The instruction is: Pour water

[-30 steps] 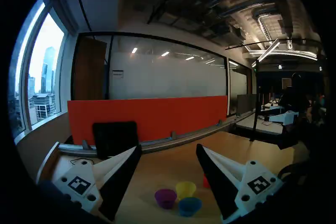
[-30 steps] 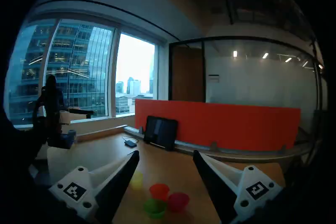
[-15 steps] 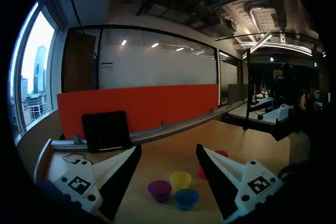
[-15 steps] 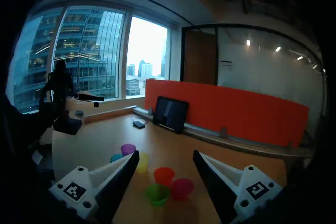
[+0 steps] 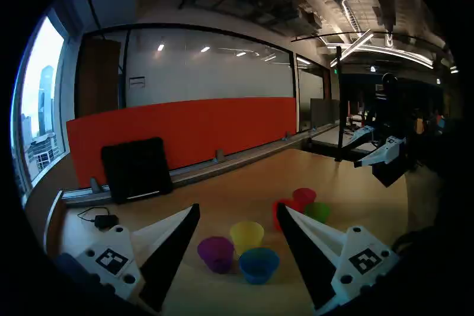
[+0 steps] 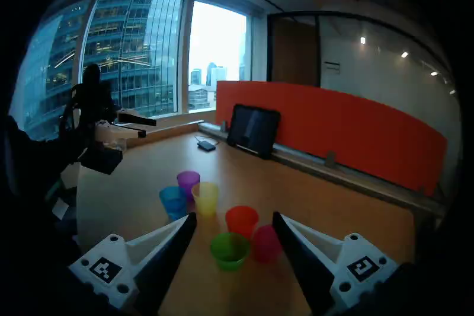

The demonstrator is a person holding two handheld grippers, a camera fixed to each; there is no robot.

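Observation:
Several small plastic cups stand upright in a cluster on the wooden table [image 5: 249,182]. In the left gripper view a purple cup [image 5: 216,254], a yellow cup [image 5: 246,236] and a blue cup [image 5: 258,265] sit between my left gripper's [image 5: 237,209] open fingers. A red cup [image 5: 279,210], a magenta cup [image 5: 304,196] and a green cup [image 5: 318,211] stand behind its right finger. My right gripper [image 6: 234,216] is open above the green cup [image 6: 229,251], red cup [image 6: 242,221] and magenta cup [image 6: 266,243]. Nothing is held. I cannot tell if any cup holds water.
A black tablet [image 5: 135,168] leans by the orange divider [image 5: 189,129] along the table's far side, with a small charger and cable [image 5: 101,221] beside it. The right gripper [image 5: 379,156] hovers over the table's right part. Large windows [image 6: 124,55] lie beyond the table edge.
Both cameras have tipped down and drawn closer to the table. The cups have risen in both views, and more of them have come into sight. Both grippers stay open.

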